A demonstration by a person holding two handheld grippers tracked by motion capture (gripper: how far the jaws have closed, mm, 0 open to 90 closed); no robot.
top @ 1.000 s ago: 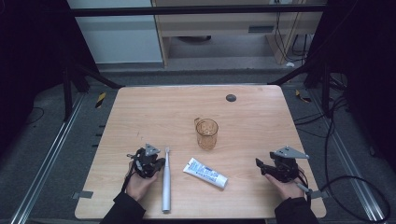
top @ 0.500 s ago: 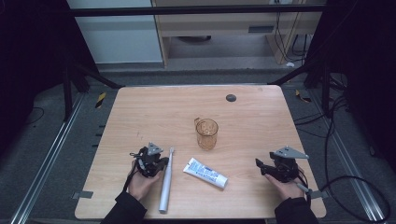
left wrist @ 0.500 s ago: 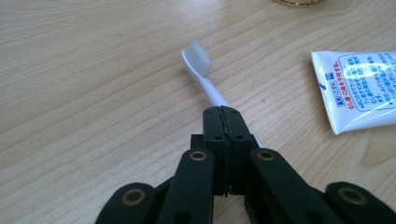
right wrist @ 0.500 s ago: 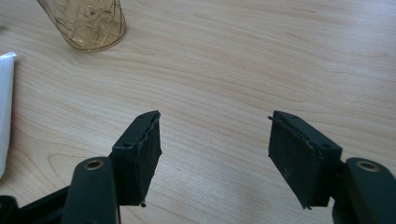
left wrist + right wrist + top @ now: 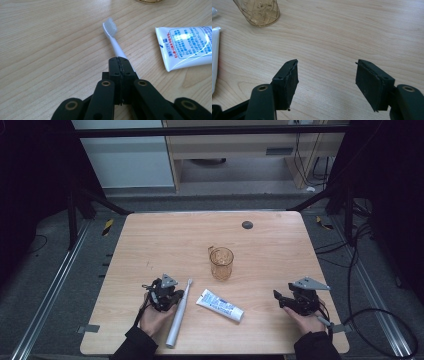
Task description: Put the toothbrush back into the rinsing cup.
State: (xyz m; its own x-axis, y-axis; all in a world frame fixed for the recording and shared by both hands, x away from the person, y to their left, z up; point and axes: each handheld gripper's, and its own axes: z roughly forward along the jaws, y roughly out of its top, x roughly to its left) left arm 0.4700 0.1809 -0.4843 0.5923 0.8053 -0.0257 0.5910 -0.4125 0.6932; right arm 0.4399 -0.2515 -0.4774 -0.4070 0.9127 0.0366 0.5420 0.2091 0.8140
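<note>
While the high view looked down on the wooden table, the left gripper sat near the front left, right up against a white toothbrush lying flat on the wood, bristle end pointing away from the person. Just to the right of that lay a white toothpaste tube, angled a bit, and behind the tube stood an amber glass cup, upright, clearly apart from both. A small dark round spot sat farther back on the table. The right gripper was off at the front right, well away from all three things, with a hand behind it.

From the left gripper view, the left gripper had its jaws pressed fully together, nothing between them. They sat over the toothbrush's neck, so the toothbrush ran out from behind the tips, bristles at the far end. Couldn't tell whether the jaws actually touched it or just hung over it. The crimped end of the toothpaste tube lay just off to the right, and a sliver of the cup's base peeked in at the top edge.

In the right gripper view, the right gripper had its jaws spread wide, only bare wood between them. The cup stood at the upper left, and the tube's edge showed at the far left.
</note>
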